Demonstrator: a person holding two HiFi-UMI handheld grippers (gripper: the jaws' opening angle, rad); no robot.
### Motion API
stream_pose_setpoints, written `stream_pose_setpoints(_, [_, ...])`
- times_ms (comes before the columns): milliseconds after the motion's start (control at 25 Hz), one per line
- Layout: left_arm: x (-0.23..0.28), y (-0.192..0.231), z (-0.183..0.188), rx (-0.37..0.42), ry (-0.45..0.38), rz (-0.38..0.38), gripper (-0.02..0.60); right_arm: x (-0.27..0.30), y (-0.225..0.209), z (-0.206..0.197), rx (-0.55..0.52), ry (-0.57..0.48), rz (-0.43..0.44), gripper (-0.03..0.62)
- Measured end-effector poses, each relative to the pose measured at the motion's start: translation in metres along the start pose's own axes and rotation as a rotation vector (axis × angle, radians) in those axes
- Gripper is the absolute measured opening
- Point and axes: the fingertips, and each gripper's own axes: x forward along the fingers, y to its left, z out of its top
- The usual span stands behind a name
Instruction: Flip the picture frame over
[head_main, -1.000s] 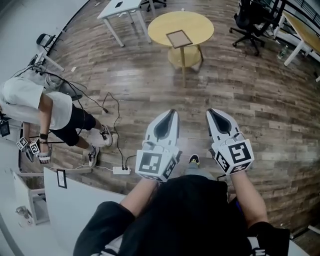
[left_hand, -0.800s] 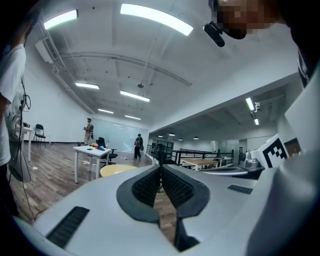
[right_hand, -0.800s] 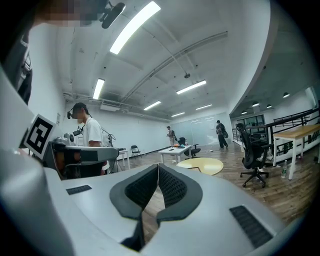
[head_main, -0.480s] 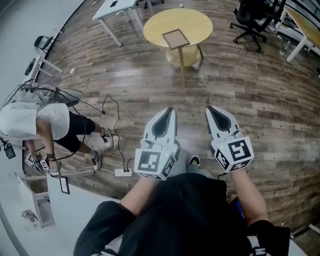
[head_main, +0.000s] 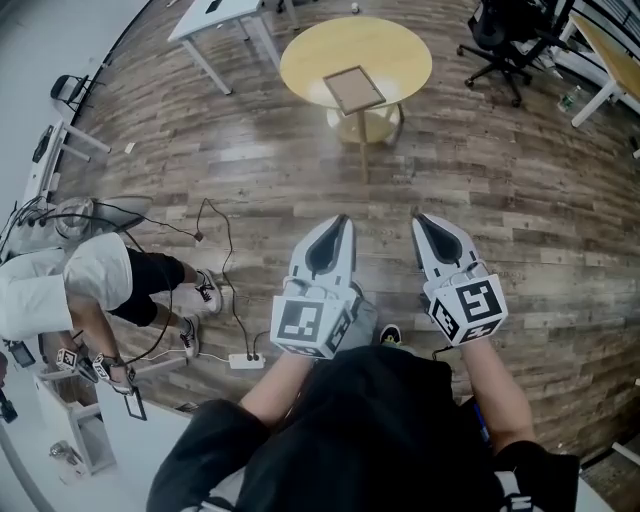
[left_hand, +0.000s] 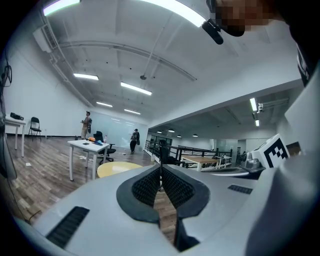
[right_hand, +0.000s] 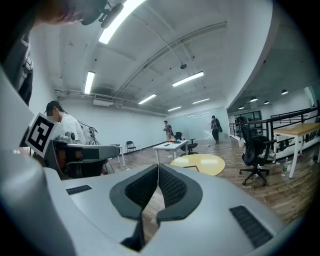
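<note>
A thin-framed picture frame (head_main: 354, 89) lies flat on the round yellow table (head_main: 300, 60) at the top of the head view, well ahead of both grippers. My left gripper (head_main: 335, 224) and right gripper (head_main: 424, 222) are held side by side over the wooden floor, pointing toward the table. Both are shut with nothing between the pads. In the left gripper view the closed jaws (left_hand: 161, 167) point level at the room, with the yellow table (left_hand: 117, 169) far off. The right gripper (right_hand: 158, 168) also shows shut jaws, and the table (right_hand: 200, 163) lies beyond them.
A white desk (head_main: 215, 20) stands left of the round table, a black office chair (head_main: 500, 40) to its right. A person in a white shirt (head_main: 60, 290) bends at the left. Cables and a power strip (head_main: 245, 360) lie on the floor near my feet.
The table and frame have grown slightly and slid lower in the head view as I walk toward them. The person at the left has shifted down the picture. Both grippers stay shut.
</note>
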Motion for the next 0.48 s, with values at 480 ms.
stream_pose_setpoints(480, [0.083,0.108,0.017,-0.018,-0.007,-0.027,0.029,0.134,-0.018,0.043,-0.066,-0.026,0.052,0.017])
